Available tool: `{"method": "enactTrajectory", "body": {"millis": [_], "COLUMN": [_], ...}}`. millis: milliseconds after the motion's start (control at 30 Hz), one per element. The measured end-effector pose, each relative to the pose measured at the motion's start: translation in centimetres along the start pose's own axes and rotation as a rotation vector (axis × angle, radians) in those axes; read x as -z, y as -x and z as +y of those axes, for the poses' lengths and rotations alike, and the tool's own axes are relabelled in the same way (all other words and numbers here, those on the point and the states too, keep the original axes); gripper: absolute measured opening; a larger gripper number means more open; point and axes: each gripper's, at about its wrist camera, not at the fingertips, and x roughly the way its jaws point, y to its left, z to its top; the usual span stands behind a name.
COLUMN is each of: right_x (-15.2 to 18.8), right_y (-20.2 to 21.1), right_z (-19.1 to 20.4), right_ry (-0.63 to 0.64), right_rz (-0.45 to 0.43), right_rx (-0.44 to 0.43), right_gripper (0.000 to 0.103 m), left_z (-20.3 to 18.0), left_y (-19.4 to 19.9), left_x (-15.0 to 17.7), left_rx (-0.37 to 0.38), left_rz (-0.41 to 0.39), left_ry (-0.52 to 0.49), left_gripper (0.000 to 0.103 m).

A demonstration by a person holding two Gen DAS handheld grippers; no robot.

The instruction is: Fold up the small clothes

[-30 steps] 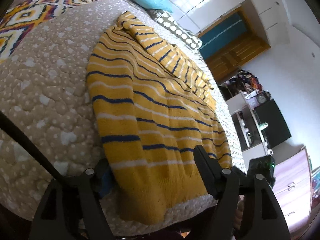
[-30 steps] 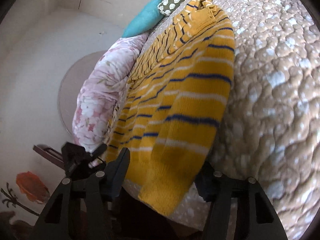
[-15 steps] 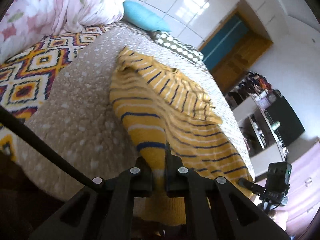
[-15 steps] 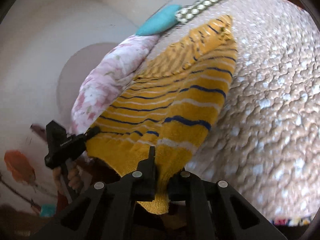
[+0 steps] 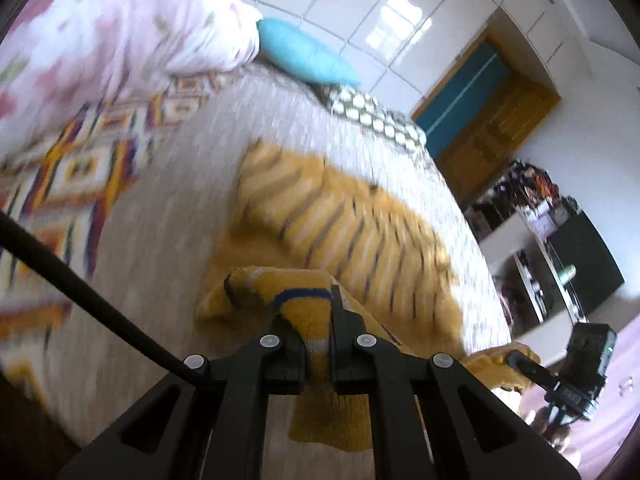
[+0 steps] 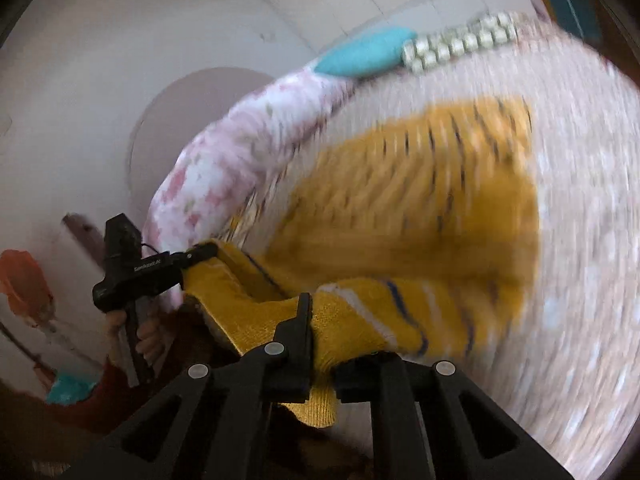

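Observation:
A mustard-yellow sweater with navy and white stripes (image 5: 360, 232) lies on the bed. My left gripper (image 5: 318, 344) is shut on one corner of its bottom hem and holds it lifted above the bed. My right gripper (image 6: 322, 356) is shut on the other hem corner (image 6: 352, 320). The hem edge is raised and carried over the sweater's body (image 6: 420, 192), towards the collar end. Each gripper shows in the other's view: the right one (image 5: 532, 368) at the far hem corner, the left one (image 6: 160, 268) likewise. Both views are motion-blurred.
The bed has a beige dotted quilt (image 5: 168, 240) and a patterned blanket (image 5: 80, 168). A pink floral duvet (image 5: 112, 32), a teal pillow (image 5: 308, 56) and a dotted pillow (image 5: 376, 120) lie at the head. Shelves and a wooden door (image 5: 496, 112) stand to the right.
Both grippers closed on the hem corners, lifted them and are sweeping them forward over the sweater. The lower half of the sweater has come off the bed.

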Motion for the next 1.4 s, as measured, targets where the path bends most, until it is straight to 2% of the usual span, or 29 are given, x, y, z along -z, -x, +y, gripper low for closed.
{"method": "enactTrajectory", "body": {"millis": [133, 267, 333, 367, 400, 433, 500, 600, 667, 733, 767, 833, 933, 1067, 1200, 1300, 1400], "right_x": [-6.2, -10.3, -11.5, -12.0, -12.3, -12.8, -13.5, -14.4, -14.7, -15.1, -15.3, -15.8, -16.5, -15.7, -11.5, -7.9, -4.0], "right_y": [-5.2, -9.9, -11.8, -12.6, -13.2, -13.9, -15.0, -16.3, -16.9, -17.1, -17.0, -16.6, -15.8, -13.1, -8.6, -6.6, -6.3], "right_z": [-2.6, -6.6, -8.6, -9.5, -10.3, -11.2, -12.9, -14.8, -15.7, -16.6, -17.0, -17.9, -18.2, -16.1, -14.6, -14.2, -14.1], "right_ry": [-0.041, -0.121, -0.173, -0.201, -0.223, -0.247, -0.288, -0.334, -0.365, -0.410, -0.434, -0.496, -0.515, -0.370, -0.249, -0.216, -0.204], "right_rz": [-0.060, -0.039, -0.019, -0.013, -0.008, -0.003, 0.005, 0.017, 0.017, -0.002, -0.018, -0.058, -0.076, -0.044, 0.019, 0.055, 0.104], "right_rx": [0.055, 0.112, 0.136, 0.146, 0.152, 0.157, 0.160, 0.166, 0.149, 0.112, 0.092, 0.057, 0.088, 0.138, 0.208, 0.245, 0.290], "right_gripper": [0.009, 0.011, 0.013, 0.017, 0.028, 0.040, 0.051, 0.054, 0.058, 0.067, 0.068, 0.073, 0.073, 0.073, 0.075, 0.078, 0.078], "left_z": [0.1, 1.0, 1.6, 1.9, 2.2, 2.5, 2.7, 3.4, 3.9, 4.7, 5.1, 6.1, 6.6, 5.4, 5.3, 6.2, 7.4], "left_y": [-7.0, -14.1, -16.2, -16.8, -17.4, -17.8, -18.0, -18.1, -18.0, -17.5, -17.2, -16.7, -15.8, -13.9, -12.2, -12.1, -12.5], "left_x": [-6.2, -9.3, -9.9, -10.1, -10.5, -10.9, -11.4, -12.0, -12.3, -12.6, -12.8, -13.1, -13.3, -12.0, -8.8, -6.5, -4.6], "left_rx": [-0.021, -0.098, -0.104, -0.091, -0.070, -0.041, 0.010, 0.088, 0.130, 0.161, 0.170, 0.193, 0.153, 0.017, -0.084, -0.080, -0.073], "left_rz": [0.028, 0.124, 0.162, 0.174, 0.184, 0.189, 0.179, 0.156, 0.129, 0.091, 0.072, 0.050, 0.061, 0.098, 0.143, 0.188, 0.215], "left_ry": [0.067, 0.099, 0.132, 0.155, 0.180, 0.200, 0.217, 0.271, 0.321, 0.377, 0.400, 0.452, 0.436, 0.251, 0.071, 0.041, 0.090], "left_gripper": [0.008, 0.009, 0.009, 0.009, 0.010, 0.014, 0.022, 0.044, 0.063, 0.075, 0.078, 0.079, 0.079, 0.079, 0.080, 0.080, 0.078]}}
